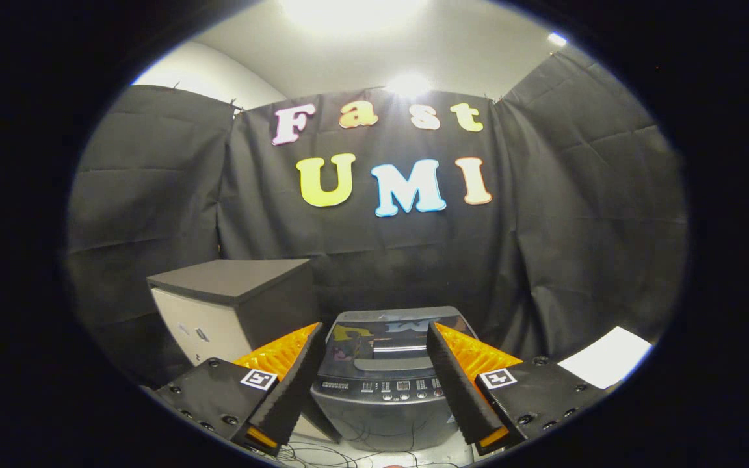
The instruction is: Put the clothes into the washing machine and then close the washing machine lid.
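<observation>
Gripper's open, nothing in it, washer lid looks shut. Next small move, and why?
Probably ease the gripper forward and down toward the lid of the washing machine to open it. The fingers stand apart with nothing between them, the lid lies flat and closed just ahead, and clothes can't go in until it's up.

Layout: the washing machine (384, 377) stands ahead of the gripper (374, 338), seen between its two spread fingers, lid (391, 335) down. A cabinet (235, 305) stands to the left of the machine, just beside it. A sheet (605, 357) lies to the right. Cables (348, 455) lie on the floor before the machine.
</observation>
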`<control>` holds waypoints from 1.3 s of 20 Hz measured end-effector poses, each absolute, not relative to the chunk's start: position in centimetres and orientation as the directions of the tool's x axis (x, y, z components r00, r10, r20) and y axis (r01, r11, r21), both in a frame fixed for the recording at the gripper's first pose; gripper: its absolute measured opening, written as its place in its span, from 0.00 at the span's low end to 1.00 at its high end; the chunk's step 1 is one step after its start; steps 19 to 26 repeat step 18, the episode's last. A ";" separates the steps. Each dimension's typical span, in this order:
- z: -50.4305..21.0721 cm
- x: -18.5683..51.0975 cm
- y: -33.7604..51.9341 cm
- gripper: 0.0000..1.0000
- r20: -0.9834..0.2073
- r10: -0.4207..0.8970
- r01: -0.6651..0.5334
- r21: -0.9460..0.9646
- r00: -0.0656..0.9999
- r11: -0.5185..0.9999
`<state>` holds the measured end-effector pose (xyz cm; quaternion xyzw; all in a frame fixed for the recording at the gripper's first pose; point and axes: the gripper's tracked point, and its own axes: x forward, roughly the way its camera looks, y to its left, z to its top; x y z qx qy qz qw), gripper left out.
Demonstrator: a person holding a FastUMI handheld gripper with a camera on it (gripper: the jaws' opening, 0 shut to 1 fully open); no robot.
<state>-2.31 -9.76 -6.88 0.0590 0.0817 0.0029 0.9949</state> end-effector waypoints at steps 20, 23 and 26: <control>-7.5 -9.2 -10.5 0.97 -0.152 -0.019 0.034 0.101 0.988 0.994; -7.5 -9.2 -10.5 0.97 -0.152 -0.019 0.034 0.101 0.988 0.994; -7.5 -9.2 -10.5 0.97 -0.152 -0.019 0.034 0.101 0.988 0.994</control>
